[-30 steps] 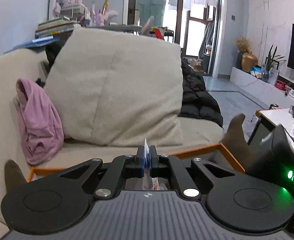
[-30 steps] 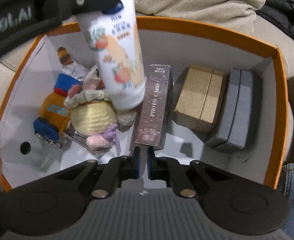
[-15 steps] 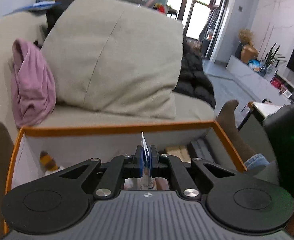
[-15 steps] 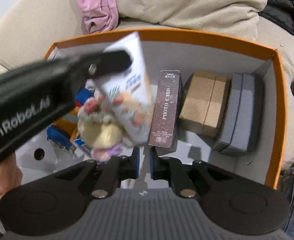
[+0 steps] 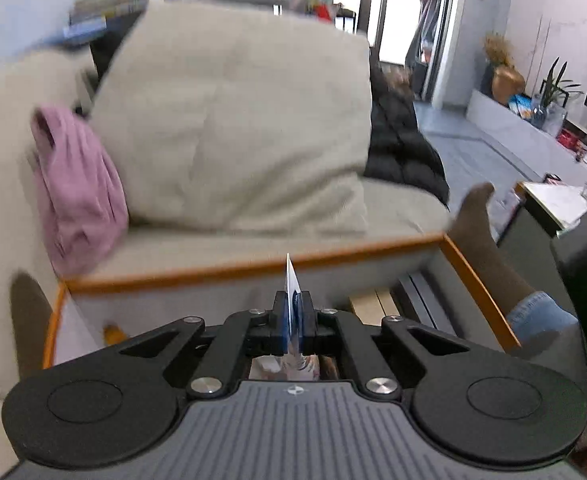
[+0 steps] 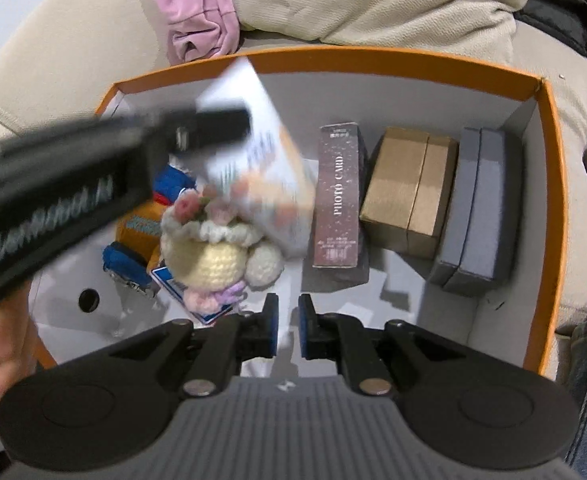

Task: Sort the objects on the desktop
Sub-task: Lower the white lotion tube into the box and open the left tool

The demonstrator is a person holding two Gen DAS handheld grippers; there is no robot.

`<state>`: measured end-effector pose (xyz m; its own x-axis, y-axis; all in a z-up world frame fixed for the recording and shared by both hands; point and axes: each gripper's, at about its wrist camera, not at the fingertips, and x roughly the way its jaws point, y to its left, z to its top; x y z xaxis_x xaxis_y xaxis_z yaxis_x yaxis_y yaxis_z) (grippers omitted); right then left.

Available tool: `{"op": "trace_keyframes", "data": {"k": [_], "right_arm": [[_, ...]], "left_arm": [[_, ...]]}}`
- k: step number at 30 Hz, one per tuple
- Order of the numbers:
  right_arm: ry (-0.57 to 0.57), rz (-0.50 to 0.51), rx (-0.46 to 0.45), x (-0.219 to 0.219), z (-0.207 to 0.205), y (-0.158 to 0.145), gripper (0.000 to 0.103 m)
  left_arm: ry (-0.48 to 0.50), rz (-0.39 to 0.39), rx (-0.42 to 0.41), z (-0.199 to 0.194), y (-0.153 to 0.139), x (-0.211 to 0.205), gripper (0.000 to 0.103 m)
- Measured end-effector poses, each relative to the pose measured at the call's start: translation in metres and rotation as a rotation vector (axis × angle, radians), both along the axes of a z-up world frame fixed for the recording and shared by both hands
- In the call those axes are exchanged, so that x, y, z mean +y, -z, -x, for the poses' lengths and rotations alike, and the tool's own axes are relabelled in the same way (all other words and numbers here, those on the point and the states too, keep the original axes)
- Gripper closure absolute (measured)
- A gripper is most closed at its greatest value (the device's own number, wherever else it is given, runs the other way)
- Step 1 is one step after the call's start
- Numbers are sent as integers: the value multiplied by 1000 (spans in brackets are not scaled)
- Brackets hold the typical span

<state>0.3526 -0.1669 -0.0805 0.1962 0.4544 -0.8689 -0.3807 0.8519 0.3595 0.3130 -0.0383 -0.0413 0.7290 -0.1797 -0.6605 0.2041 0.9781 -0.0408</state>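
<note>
My left gripper [image 5: 292, 312] is shut on the flat end of a white cream tube [image 5: 291, 280]. In the right wrist view the tube [image 6: 253, 160] hangs, blurred, inside the orange-rimmed box [image 6: 549, 184], above a crocheted doll [image 6: 217, 248] and next to a dark "PHOTO CARD" box [image 6: 338, 196]; the left gripper [image 6: 221, 124] reaches in from the left. My right gripper [image 6: 288, 330] hovers over the box's near side, its jaws a small gap apart and empty.
The box also holds a brown cardboard box [image 6: 407, 188], a grey case [image 6: 477, 212] and an orange and blue plush toy [image 6: 141, 224]. It sits on a beige sofa with a large cushion [image 5: 233, 120], a pink cloth [image 5: 77, 188] and a black jacket [image 5: 401, 152].
The left gripper has lowered the tube into the box beside the photo card box, tilting its free end down. The right gripper has pulled back a little and its jaws have parted slightly.
</note>
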Motion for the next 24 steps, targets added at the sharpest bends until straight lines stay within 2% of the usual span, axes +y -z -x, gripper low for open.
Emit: {"op": "trace_keyframes", "data": {"k": [2, 4, 9, 11, 19, 22, 24], "right_arm": [[0, 1, 0, 1, -3, 2, 92], [6, 4, 2, 1, -6, 4, 92], [7, 12, 3, -2, -7, 5, 92], [-5, 18, 0, 0, -8, 6, 92], [-8, 30, -13, -4, -11, 4, 91], [2, 52, -31, -3, -15, 6, 92], [8, 39, -24, -1, -19, 9, 96]], "left_arm": [[-12, -10, -36, 0, 1, -3, 99], [-31, 16, -23, -5, 7, -2, 99], [-86, 210, 56, -20, 19, 9, 99], [-80, 266, 67, -20, 22, 11, 97], [-124, 296, 100, -20, 25, 17, 96], [-140, 346, 137, -21, 25, 25, 95], [-141, 362, 152, -22, 25, 28, 95]]}}
